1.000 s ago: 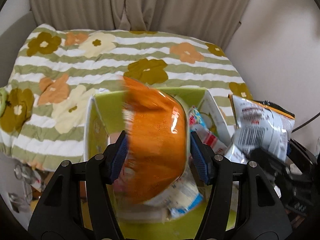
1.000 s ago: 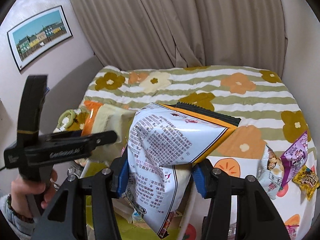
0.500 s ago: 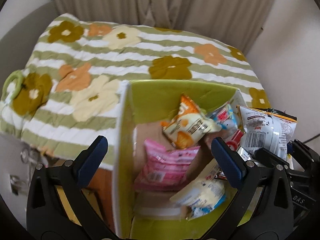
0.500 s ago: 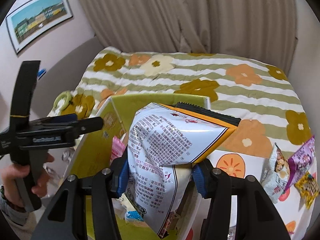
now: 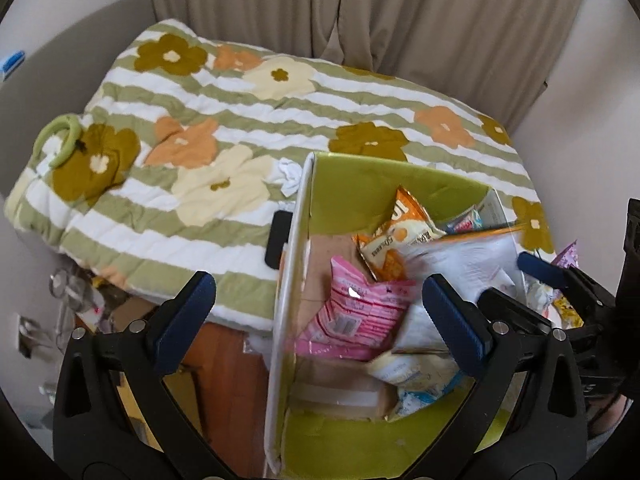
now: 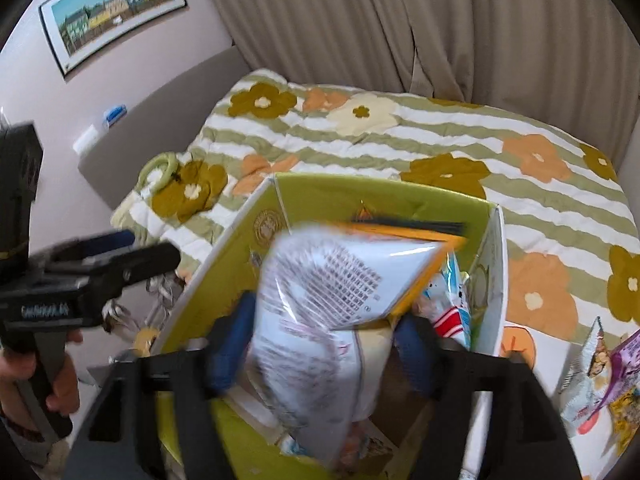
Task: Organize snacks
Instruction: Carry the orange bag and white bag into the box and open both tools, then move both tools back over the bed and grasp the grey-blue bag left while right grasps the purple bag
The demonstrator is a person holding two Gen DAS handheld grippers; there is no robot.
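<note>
A green cardboard box [image 5: 384,176] [image 6: 352,196] stands by the bed and holds several snack bags, among them an orange bag [image 5: 394,236] and a pink bag [image 5: 356,312]. My left gripper [image 5: 320,308] is open and empty above the box's left wall. My right gripper [image 6: 324,348] is over the box with its jaws spread a little; the white and orange bag [image 6: 332,300] sits between them, blurred. That bag [image 5: 460,260] also shows in the left wrist view, over the box's right side.
A flowered quilt [image 5: 248,120] covers the bed behind the box. Several loose snack packets [image 6: 600,376] lie on a table at the right. A black phone [image 5: 278,238] lies on the quilt by the box. A wooden cabinet [image 5: 224,380] stands below left.
My left gripper let the orange bag fall into the box, opened wide and drew back left. My right gripper moved over the box with the white bag and its jaws have widened.
</note>
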